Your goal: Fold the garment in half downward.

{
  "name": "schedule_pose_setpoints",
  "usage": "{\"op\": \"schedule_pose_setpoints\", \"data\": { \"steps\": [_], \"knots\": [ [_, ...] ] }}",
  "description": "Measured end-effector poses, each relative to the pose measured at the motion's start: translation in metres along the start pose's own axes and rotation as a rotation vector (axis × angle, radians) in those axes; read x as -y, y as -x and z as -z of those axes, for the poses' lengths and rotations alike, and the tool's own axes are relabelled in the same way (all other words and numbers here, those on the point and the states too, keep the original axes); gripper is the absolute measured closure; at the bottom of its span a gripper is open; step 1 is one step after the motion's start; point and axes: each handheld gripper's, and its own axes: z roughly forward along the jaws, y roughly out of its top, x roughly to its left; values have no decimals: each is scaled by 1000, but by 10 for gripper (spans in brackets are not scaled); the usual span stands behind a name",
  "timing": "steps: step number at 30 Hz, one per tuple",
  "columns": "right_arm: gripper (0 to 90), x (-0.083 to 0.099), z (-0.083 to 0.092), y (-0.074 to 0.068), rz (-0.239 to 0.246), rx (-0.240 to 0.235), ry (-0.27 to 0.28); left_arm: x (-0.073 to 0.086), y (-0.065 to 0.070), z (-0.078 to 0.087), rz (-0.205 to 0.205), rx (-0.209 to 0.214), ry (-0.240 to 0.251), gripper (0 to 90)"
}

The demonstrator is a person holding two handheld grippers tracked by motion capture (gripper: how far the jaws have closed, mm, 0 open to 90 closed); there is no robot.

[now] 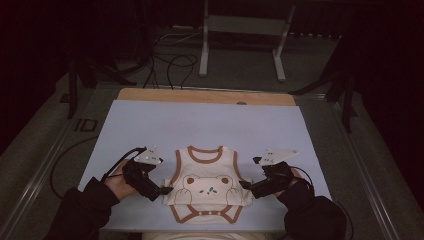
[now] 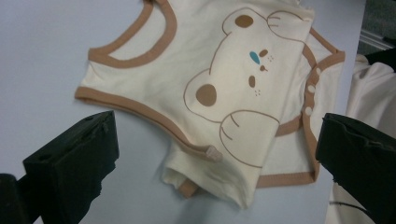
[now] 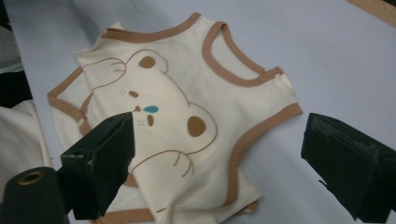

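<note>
The cream baby bodysuit lies flat between the two tools — the left tool just off one side edge, the right tool just off the other, both released with jaws wide and nothing between them. Its long axis runs from collar to snap hem, crosswise to the line joining the tools. Neither hand is nearer. The pale blue worktop is bare around it — beyond lies a dim room with cables on the floor.

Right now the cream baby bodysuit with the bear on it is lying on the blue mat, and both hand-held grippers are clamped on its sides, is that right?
Not quite. The bodysuit does lie on the blue mat, but neither the left hand-held gripper nor the right hand-held gripper is clamped on it. Both gripper views show the jaws spread wide, with nothing between the pads.
</note>
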Motion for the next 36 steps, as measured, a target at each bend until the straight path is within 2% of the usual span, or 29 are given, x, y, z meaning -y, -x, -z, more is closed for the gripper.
{"op": "schedule_pose_setpoints", "data": {
  "steps": [9, 12, 19, 22, 29, 36],
  "knots": [
    [96, -19, -7, 21, 13, 4, 1, -10, -11, 1, -8, 1, 9, 1],
    [96, -23, -10, 25, 14, 3, -2, -13, -14, 1, -9, 14, 21, 1],
    [96, -31, -24, 36, 27, -4, -10, -19, -20, -6, -20, 14, 26, 1],
    [95, -33, -31, 40, 30, -15, -15, -22, -25, -9, -16, 16, 44, 2],
    [95, -35, -50, 51, 23, -26, -38, -26, -38, -19, -15, 15, 64, 2],
    [96, -30, -65, 66, 5, -62, -63, -27, -53, -36, -4, 32, 47, 3]
  ]
}}
